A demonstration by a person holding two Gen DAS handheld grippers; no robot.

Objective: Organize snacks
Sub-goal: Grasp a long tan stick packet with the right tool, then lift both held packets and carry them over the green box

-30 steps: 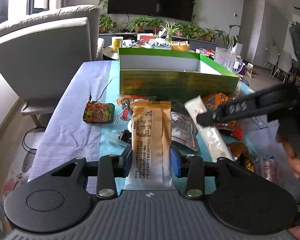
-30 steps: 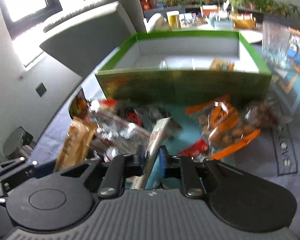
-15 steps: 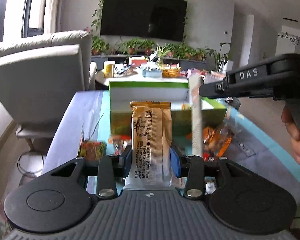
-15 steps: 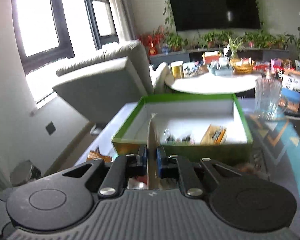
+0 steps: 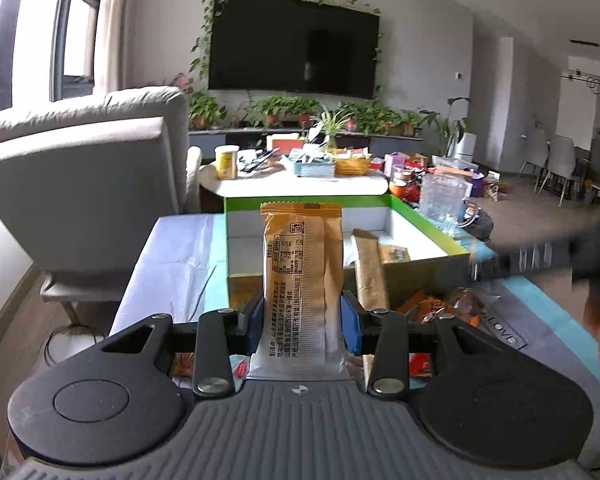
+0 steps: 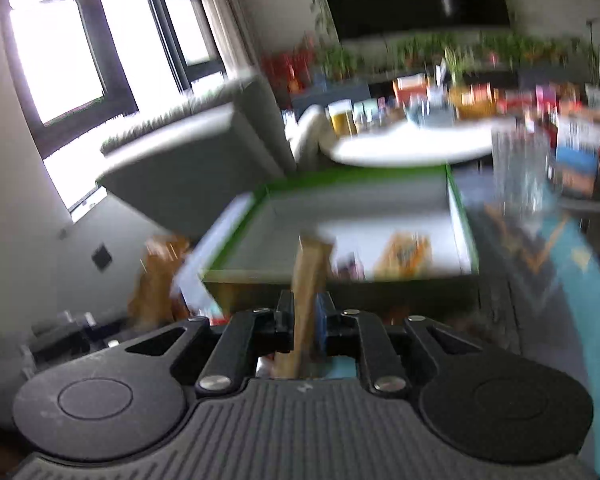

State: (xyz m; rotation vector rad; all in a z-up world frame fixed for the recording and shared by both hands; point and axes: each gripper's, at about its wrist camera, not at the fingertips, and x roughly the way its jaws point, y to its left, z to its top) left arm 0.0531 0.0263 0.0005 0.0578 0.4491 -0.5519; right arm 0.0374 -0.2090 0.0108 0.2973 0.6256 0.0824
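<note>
left gripper (image 5: 302, 322): pinching tan packet (image 5: 302, 276) | right gripper (image 6: 305, 322): pinching thin stick pack (image 6: 307, 280) | tip: clear green box (image 5: 428, 224) rim, then release inside

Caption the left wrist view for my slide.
Left hand-held gripper holds a tan snack pack upright before the green box, snacks already inside.
</note>
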